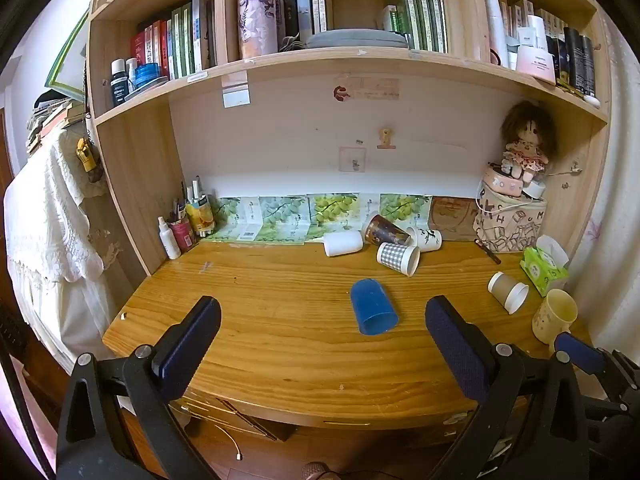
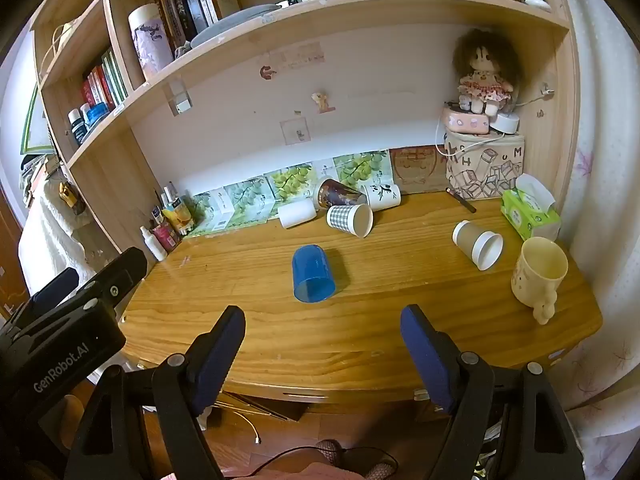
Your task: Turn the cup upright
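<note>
Blue plastic cup (image 2: 313,279): the task's thing, lying on its side near the middle of the wooden desk (image 2: 380,320), open mouth facing me, inside empty; it is well apart from the other cups.
My left gripper (image 1: 322,334): jaws spread wide, holding nothing, hovering at the desk's near edge with the blue cup ahead between the fingers.
My right gripper (image 2: 322,338): jaws also wide apart, nothing between them, short of the blue cup.
Cream mug (image 2: 539,274): one, upright at the right end of the desk, handle toward me, nothing visible in it.
Tan paper cup (image 2: 478,244): one, on its side just left of the mug, white mouth facing front-right, empty.
Checked paper cup (image 2: 349,219): one, on its side, mouth to the right, empty.
Back cluster: three more tipped cups touching or nearly so – a plain white cup (image 2: 297,213), a dark patterned cup (image 2: 338,195), a white cup with a bird print (image 2: 381,197).
Cup count: seven in all, six tipped, one upright.
Green tissue box (image 2: 529,212): one, a tissue poking out of the top.
Printed storage box (image 2: 486,168): one, at the back right; a pink case (image 2: 466,122) and a doll (image 2: 484,76) sit on top.
</note>
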`<action>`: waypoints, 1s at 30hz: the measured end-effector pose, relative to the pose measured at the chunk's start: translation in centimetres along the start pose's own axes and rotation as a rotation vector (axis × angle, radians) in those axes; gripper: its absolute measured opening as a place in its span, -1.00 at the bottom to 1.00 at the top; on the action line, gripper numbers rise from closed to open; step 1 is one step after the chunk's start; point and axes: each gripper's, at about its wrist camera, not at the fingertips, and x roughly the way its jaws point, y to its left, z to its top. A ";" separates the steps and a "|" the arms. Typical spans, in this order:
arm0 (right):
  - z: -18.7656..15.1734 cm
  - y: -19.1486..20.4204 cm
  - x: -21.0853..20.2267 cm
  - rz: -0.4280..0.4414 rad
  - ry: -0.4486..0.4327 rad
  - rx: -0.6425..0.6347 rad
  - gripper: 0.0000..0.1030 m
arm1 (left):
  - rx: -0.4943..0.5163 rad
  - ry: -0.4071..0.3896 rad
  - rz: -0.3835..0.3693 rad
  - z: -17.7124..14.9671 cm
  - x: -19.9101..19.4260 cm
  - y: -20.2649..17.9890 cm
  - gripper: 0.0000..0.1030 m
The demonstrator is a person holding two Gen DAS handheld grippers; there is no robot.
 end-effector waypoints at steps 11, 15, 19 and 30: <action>0.0 -0.2 -0.2 0.003 0.001 0.004 0.57 | -0.003 0.029 0.005 -0.2 0.5 -0.8 0.99; 0.0 -0.4 -0.3 0.002 0.003 0.007 0.57 | 0.001 0.033 0.003 -0.5 0.6 -0.5 0.99; -0.3 -0.6 -0.7 0.001 0.006 0.012 0.57 | -0.004 0.039 -0.004 -1.0 0.3 -0.5 0.99; -0.5 -0.7 -0.8 0.002 0.010 0.031 0.57 | -0.019 0.072 0.022 -0.9 0.3 -0.1 0.99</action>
